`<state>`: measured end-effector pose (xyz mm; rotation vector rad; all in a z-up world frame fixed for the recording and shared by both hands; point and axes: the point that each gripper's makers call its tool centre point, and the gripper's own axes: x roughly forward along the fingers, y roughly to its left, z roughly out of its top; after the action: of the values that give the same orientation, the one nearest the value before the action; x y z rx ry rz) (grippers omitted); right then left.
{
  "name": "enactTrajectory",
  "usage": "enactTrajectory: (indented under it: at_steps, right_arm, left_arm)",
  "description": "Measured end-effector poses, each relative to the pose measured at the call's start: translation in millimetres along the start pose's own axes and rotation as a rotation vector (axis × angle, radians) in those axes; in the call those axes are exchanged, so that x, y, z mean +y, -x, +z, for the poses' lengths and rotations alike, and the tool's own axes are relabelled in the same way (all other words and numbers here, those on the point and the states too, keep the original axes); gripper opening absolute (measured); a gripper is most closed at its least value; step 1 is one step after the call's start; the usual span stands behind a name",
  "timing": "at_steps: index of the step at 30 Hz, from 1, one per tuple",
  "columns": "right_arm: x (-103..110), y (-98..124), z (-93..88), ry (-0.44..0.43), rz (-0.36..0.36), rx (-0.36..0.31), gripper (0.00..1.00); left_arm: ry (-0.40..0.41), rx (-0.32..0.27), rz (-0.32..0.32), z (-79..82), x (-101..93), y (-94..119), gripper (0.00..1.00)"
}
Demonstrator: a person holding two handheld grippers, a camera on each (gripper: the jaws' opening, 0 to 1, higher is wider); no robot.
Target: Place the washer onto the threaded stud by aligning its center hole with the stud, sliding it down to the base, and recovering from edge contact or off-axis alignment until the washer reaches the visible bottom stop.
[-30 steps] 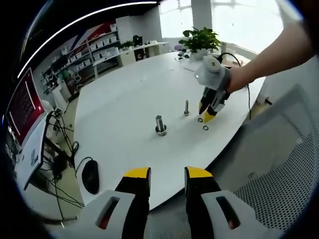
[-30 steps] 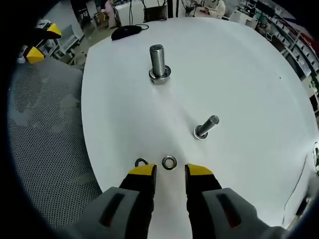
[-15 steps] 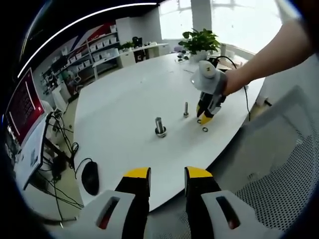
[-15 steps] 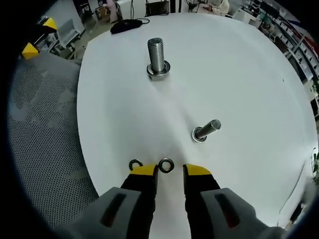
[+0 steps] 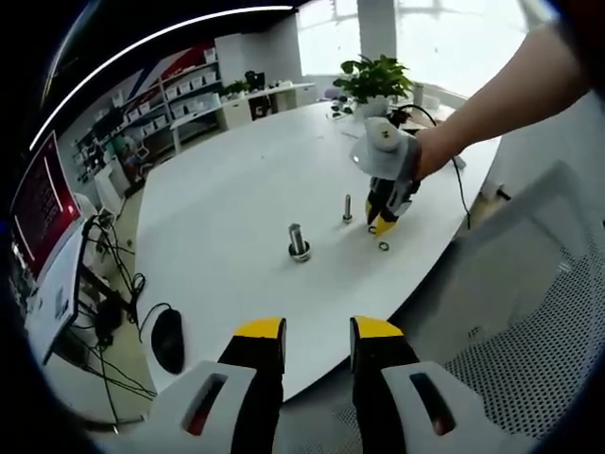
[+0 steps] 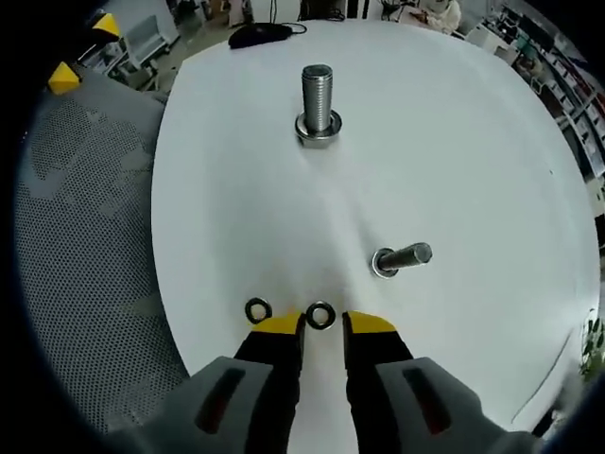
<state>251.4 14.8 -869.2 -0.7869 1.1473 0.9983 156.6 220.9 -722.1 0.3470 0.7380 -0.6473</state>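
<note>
A large threaded stud [image 6: 319, 99] stands upright on the white table [image 6: 454, 142], with a metal collar at its base. A smaller stud [image 6: 402, 257] stands nearer my right gripper. Two small washers lie near the table edge. One washer [image 6: 320, 315] sits just in front of the gap of my right gripper [image 6: 322, 324], whose jaws are open and narrowly apart. The other washer [image 6: 257, 309] lies to its left. In the left gripper view, the right gripper [image 5: 378, 225] points down beside the small stud [image 5: 348, 208], near a washer [image 5: 383, 247] and the large stud [image 5: 298, 241]. My left gripper [image 5: 319, 331] is open, off the table.
A black mouse [image 5: 167, 340] lies near the table's end. A grey mesh chair [image 6: 85, 236] stands along the table edge. A potted plant [image 5: 378, 76] and a cable lie at the table's far side. A red screen [image 5: 38, 203] and shelves stand further away.
My right gripper has come closer to the washer and its jaws have narrowed a little. In the left gripper view it has shifted toward the small stud. My left gripper holds its gap.
</note>
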Motion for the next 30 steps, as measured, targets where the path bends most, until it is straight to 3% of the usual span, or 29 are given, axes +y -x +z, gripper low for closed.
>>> enactTrajectory:
  at_steps: [8, 14, 26, 30]
  right_arm:
    - [-3.0, -1.4, 0.0, -0.008, -0.012, 0.114, 0.15]
    - [-0.8, -1.7, 0.9, 0.019, -0.038, 0.152, 0.15]
    - [0.0, -1.1, 0.4, 0.119, -0.13, 0.146, 0.15]
    - [-1.7, 0.1, 0.5, 0.064, -0.124, 0.087, 0.15]
  left_arm:
    - [-0.006, -0.005, -0.008, 0.9, -2.0, 0.6, 0.25]
    - [-0.006, -0.008, -0.007, 1.3, -2.0, 1.0, 0.25]
    - [-0.011, -0.017, 0.008, 3.3, 0.4, 1.9, 0.25]
    - [-0.005, -0.025, 0.017, 4.6, 2.7, 2.6, 0.25]
